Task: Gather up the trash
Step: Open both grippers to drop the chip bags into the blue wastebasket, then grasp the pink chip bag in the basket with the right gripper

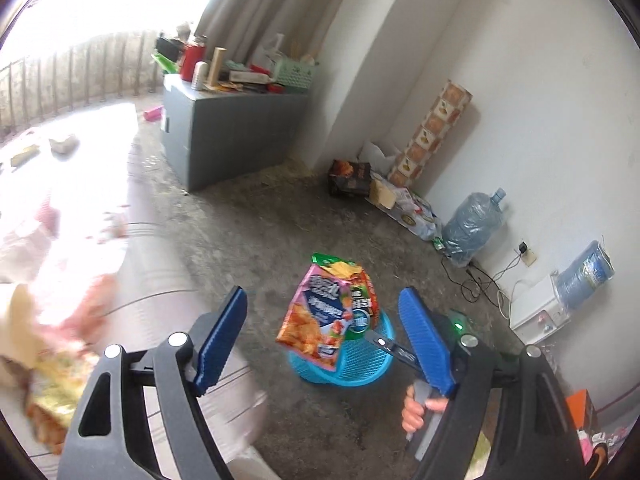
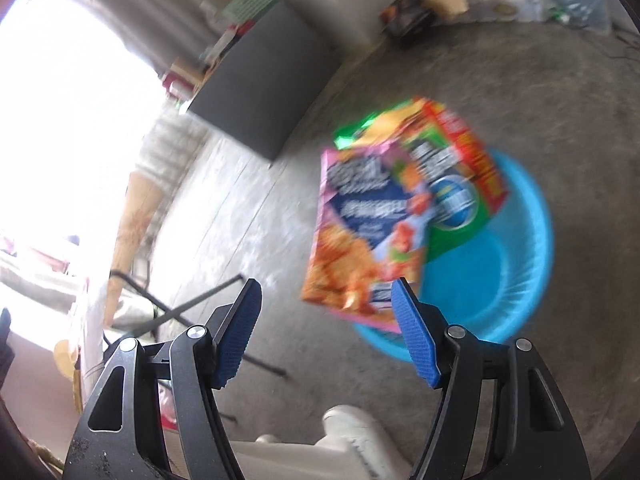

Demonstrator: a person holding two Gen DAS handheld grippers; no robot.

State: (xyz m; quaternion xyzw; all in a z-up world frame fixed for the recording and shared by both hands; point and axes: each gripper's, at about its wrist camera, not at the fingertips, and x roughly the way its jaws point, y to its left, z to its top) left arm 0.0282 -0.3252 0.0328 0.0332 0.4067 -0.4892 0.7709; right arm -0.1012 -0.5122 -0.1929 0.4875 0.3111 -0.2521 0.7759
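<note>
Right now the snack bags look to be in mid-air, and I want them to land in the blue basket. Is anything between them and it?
Nothing visible. The snack bags hang just above the blue basket, overlapping its near rim, and the basket's inside shows nothing in it. Both claws stand open, with no bag between their pads.

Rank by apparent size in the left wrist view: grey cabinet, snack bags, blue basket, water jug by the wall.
1. grey cabinet, clearly largest.
2. snack bags and blue basket: similar, the bags hide part of the basket, so unranked.
3. water jug, smallest, though farther away.

Blown-out daylight at left, motion blur throughout, fisheye-bent edges.
</note>
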